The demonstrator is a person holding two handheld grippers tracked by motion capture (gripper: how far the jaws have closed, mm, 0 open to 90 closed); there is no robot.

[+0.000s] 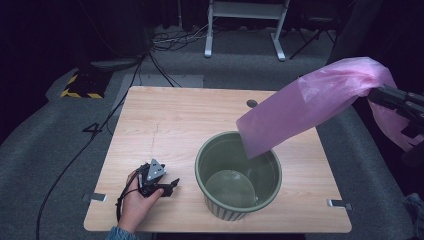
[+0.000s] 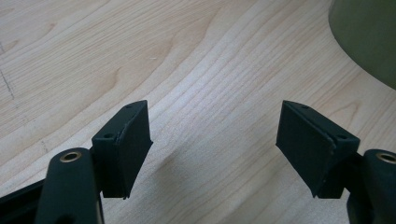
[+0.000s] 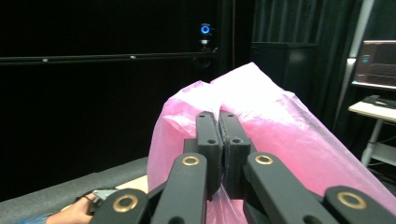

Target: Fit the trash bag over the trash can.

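Bag: pink plastic bag pinched in right gripper, raised beyond table's right edge, lower end dipping into green bin.
Left gripper: spread, empty, beside bin.
Remaining: likely lining the bin; rim uncovered.

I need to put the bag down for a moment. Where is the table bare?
The table is bare across its far half behind the bin, and in the left strip beyond the left gripper. The near right is crowded: the bin stands there, with the bag hanging into it.
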